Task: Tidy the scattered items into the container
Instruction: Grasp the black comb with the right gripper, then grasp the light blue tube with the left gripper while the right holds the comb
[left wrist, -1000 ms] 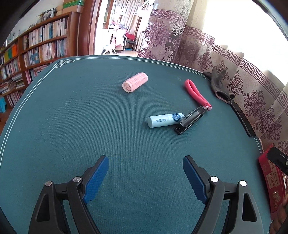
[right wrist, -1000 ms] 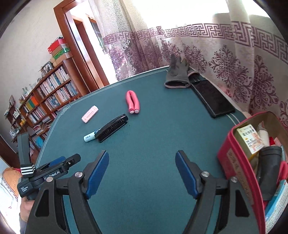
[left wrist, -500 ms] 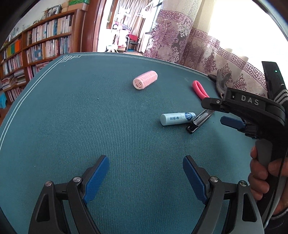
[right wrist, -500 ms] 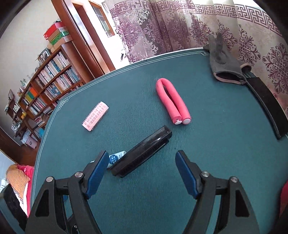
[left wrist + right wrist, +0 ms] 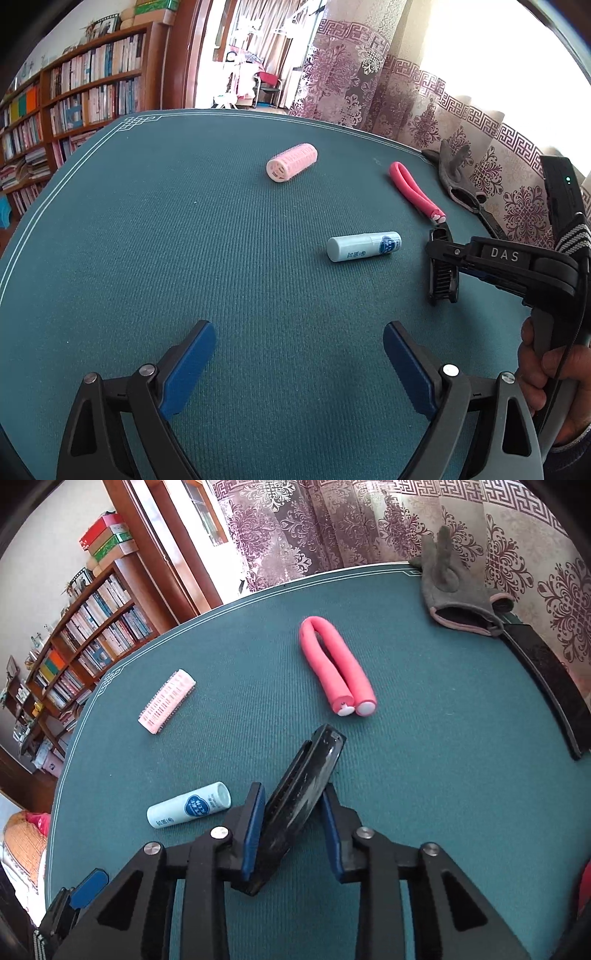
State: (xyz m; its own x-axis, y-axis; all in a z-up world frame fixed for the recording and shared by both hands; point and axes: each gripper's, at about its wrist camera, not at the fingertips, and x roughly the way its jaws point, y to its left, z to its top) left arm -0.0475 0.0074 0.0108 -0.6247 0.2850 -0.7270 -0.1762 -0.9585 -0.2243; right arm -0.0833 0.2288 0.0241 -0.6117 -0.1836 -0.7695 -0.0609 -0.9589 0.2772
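We close the right gripper [image 5: 291, 823] on the black comb [image 5: 303, 794]; the left gripper [image 5: 299, 365] opens over bare table [image 5: 110, 258].

In the right wrist view, the comb sits lower centre between the closing pads, long axis running diagonally, far end pointing upper right toward the pink foam curler [image 5: 338, 668].

Table cloth [image 5: 184, 240]: teal, white border line.
Hair roller [image 5: 291, 168]: pale pink.
Foam curler [image 5: 338, 668]: coral pink.
Tube [image 5: 188, 805]: white, blue emblem.
Comb [image 5: 299, 794]: glossy black.
Glove [image 5: 448, 587]: grey, pink cuff trim.
Curtain [image 5: 417, 99]: beige, purple floral and key-pattern.
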